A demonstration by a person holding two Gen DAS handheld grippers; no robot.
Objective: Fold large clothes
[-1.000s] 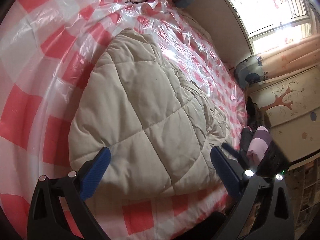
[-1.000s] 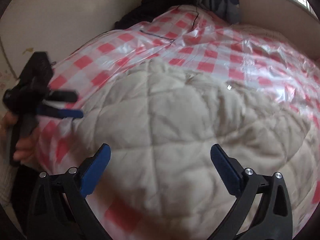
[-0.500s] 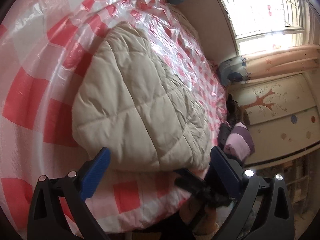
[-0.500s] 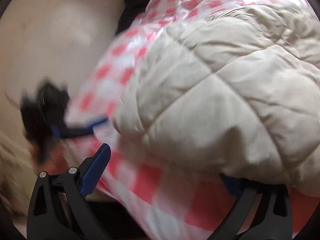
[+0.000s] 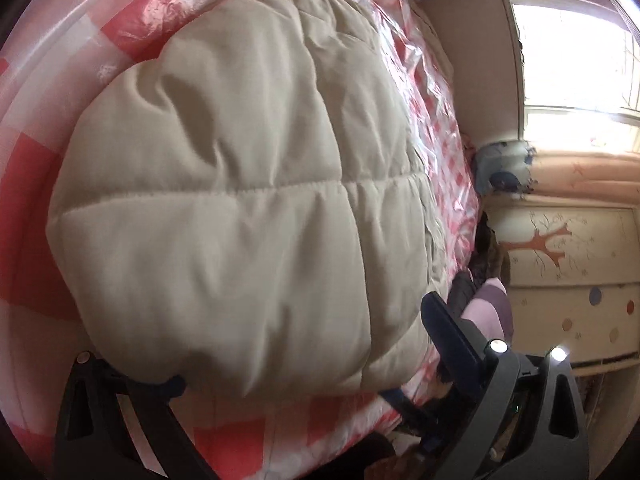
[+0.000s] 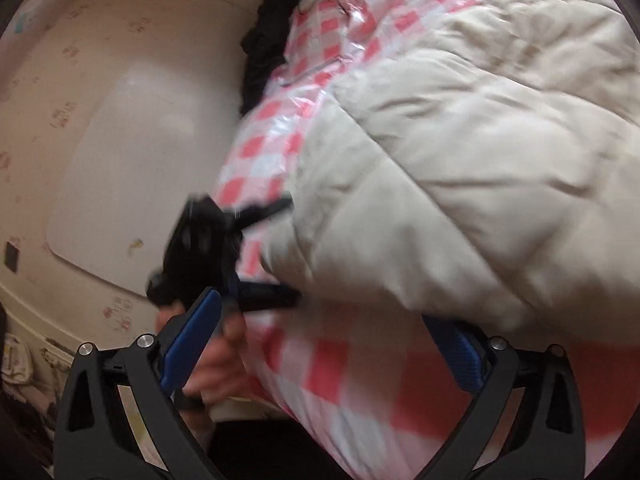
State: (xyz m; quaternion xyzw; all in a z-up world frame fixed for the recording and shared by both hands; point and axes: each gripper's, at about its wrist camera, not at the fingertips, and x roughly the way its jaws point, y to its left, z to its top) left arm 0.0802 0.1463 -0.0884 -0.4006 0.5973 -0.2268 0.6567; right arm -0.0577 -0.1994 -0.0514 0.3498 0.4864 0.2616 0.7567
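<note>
- The beige quilted coat [image 5: 240, 208] lies bundled on the bed's checked plastic sheet [image 5: 36, 120], seemingly partly folded.
- Left gripper [image 5: 304, 360] and right gripper [image 6: 320, 344]: jaws spread wide at its near edge, gripping nothing; tidying folds likely remain.

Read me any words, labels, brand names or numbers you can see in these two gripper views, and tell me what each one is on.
None: no text can be read in either view.
The beige quilted padded coat shows no label or tag.
The red and white checked plastic sheet has only its pattern.
The cream cabinet with a painted tree carries pictures, no words.
The small marks on the wall are too blurred to tell.
</note>
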